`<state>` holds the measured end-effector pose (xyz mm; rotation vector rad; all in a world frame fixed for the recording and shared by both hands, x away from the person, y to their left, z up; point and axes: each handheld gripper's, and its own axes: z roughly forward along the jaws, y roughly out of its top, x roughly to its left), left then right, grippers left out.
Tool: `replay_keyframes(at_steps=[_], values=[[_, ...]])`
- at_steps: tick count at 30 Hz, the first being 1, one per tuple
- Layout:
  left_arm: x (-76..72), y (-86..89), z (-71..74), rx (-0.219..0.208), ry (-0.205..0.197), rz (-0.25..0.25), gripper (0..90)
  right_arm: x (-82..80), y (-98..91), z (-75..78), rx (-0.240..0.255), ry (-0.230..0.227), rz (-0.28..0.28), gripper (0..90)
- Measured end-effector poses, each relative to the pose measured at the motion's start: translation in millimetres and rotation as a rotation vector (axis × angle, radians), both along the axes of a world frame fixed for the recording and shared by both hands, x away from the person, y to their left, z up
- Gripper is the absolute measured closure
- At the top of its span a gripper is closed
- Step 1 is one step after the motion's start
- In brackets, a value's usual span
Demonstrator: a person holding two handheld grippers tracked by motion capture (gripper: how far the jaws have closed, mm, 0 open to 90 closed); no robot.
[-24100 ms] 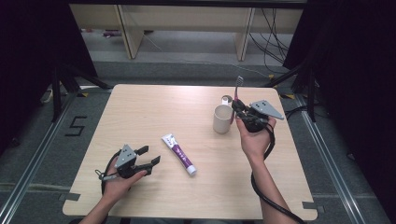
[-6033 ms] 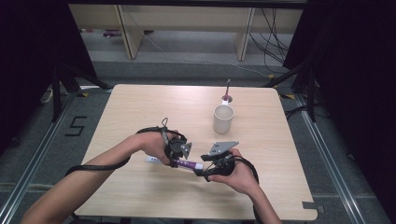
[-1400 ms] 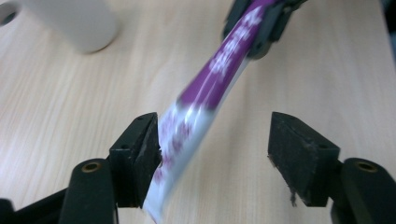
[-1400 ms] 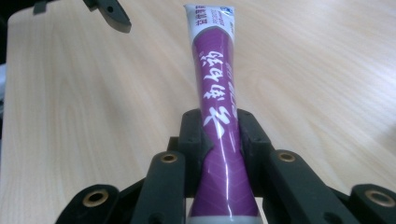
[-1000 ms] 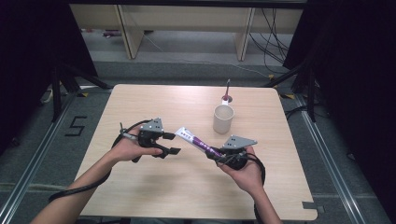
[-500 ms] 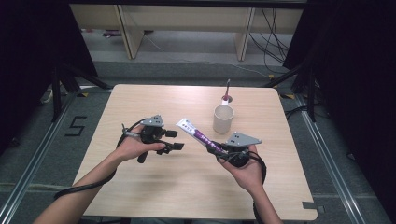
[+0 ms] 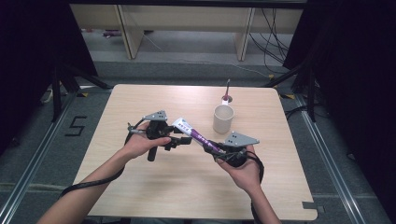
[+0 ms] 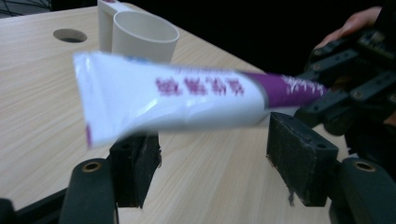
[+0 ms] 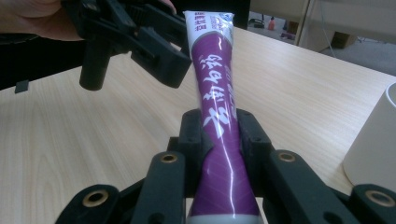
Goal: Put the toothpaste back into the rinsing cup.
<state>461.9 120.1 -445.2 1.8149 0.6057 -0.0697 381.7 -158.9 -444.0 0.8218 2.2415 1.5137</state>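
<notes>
I have the right gripper (image 7: 218, 150) pinching the toothpaste tube (image 7: 194, 134) near its purple cap end; in the right gripper view the two black pads (image 9: 191, 135) press flat against either side of the glossy purple plastic, which narrows where they bite. The tube is a soft, flattened wedge, purple with white lettering at the held end and white toward its crimped, squared-off tail, and it is lifted clear of the desk (image 7: 140, 196), slanting up and across toward my left gripper (image 7: 183, 140) over the middle of the top. My left gripper's jaws stand spread: in the left gripper view the tube's white tail (image 8: 140, 100) lies across the gap between the two matte, rough-faced black pads (image 8: 299, 154), and I think it hangs just in front of them without touching, though the blur there makes that hard to judge. The desk is pale wood-grain laminate with rounded corners. A plain cream cylindrical cup (image 7: 223, 118) stands upright toward the far edge, right of centre, and just beyond it a slim toothbrush (image 7: 227, 91) stands upright on a small base.
</notes>
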Motion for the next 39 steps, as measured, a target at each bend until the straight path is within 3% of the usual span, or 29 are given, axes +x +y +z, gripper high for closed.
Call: replay_keyframes(at_steps=[1,3,6,7,11,16,20,21,23,25,26,28,31,35,39], values=[[0.6,-0.7,1.0,-0.013,0.002,0.0,34.1,1.4,0.7,-0.8,0.001,-0.024,0.004,75.3],[0.7,-2.6,2.4,-0.029,0.01,0.004,34.1,-0.1,1.4,-1.0,0.014,-0.008,-0.009,75.3],[0.5,-5.4,4.4,-0.063,0.031,0.015,35.0,1.9,0.0,0.3,0.009,-0.043,-0.007,75.2],[0.7,-6.1,5.2,-0.07,0.036,0.02,35.2,0.2,1.1,0.3,0.025,-0.025,-0.016,75.1],[2.0,-8.5,8.1,-0.12,0.085,0.05,36.3,-1.8,2.5,0.2,0.019,-0.033,-0.038,74.8],[1.2,-12.3,11.8,-0.15,0.111,0.073,39.2,-2.2,5.5,-2.0,-0.037,-0.054,-0.048,74.4],[-0.4,-14.5,17.3,-0.162,0.11,0.093,45.5,-3.2,9.5,-6.0,-0.073,-0.064,-0.062,74.4],[-0.9,-15.0,18.2,-0.173,0.116,0.095,47.5,-4.2,10.7,-5.8,-0.084,-0.047,-0.057,74.3],[-2.2,-15.2,20.4,-0.193,0.125,0.102,52.1,-2.9,12.6,-6.7,-0.105,-0.071,-0.055,74.3],[-3.7,-15.3,22.4,-0.191,0.115,0.101,57.4,-4.8,15.8,-7.5,-0.107,-0.042,-0.067,74.2],[-4.6,-15.7,23.3,-0.199,0.111,0.101,59.1,-3.6,16.2,-7.7,-0.122,-0.065,-0.064,74.0],[-6.9,-16.5,25.6,-0.209,0.106,0.098,63.2,-4.0,19.3,-8.8,-0.119,-0.053,-0.064,73.7],[-11.8,-18.7,31.2,-0.201,0.063,0.091,68.7,-3.5,22.8,-9.6,-0.132,-0.052,-0.071,72.8],[-18.2,-22.4,40.2,-0.165,-0.012,0.063,73.0,-2.3,27.5,-10.8,-0.123,-0.068,-0.07,68.7],[-23.2,-24.9,49.3,-0.107,-0.121,0.041,75.2,-0.3,24.6,-8.9,-0.087,-0.047,-0.037,53.6]])
